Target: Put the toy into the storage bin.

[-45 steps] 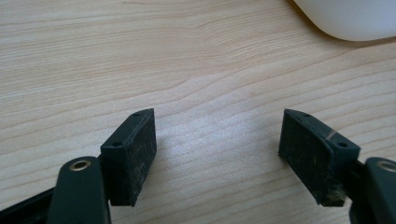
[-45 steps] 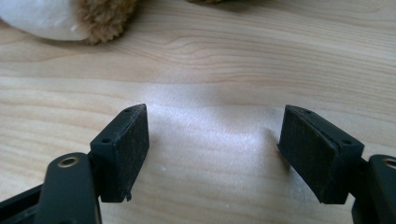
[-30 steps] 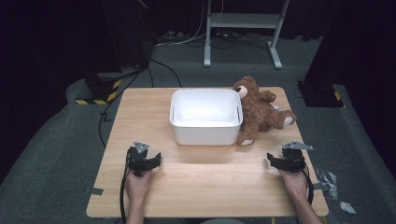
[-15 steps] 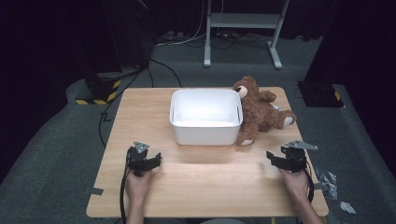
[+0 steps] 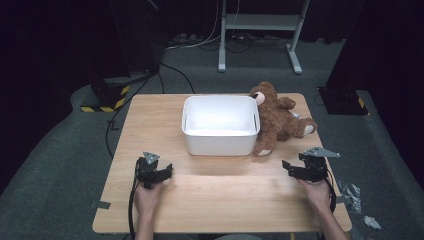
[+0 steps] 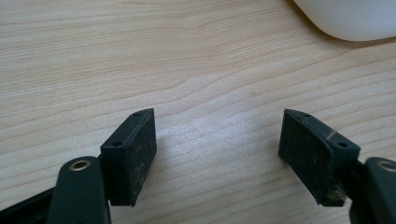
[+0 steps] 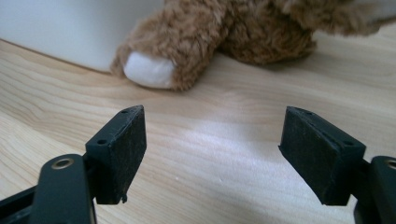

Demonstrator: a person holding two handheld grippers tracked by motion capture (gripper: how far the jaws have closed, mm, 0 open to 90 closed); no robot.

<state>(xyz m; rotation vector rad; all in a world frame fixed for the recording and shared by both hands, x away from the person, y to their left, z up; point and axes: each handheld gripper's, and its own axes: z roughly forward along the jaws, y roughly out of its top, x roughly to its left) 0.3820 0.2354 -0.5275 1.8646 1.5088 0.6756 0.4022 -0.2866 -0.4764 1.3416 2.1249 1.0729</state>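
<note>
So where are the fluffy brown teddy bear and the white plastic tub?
Fluffy brown teddy bear [image 5: 278, 119]: high view, on its belly.
White plastic tub [image 5: 220, 144]: high view, on its near outer wall.

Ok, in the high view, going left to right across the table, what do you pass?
Left tongs → white tub → teddy bear → right tongs, both tongs open and holding nothing.

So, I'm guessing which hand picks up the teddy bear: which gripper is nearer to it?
Right. The right gripper sits just in front of the teddy bear, fingers open; the left gripper lies across the table, beyond the white tub.
</note>
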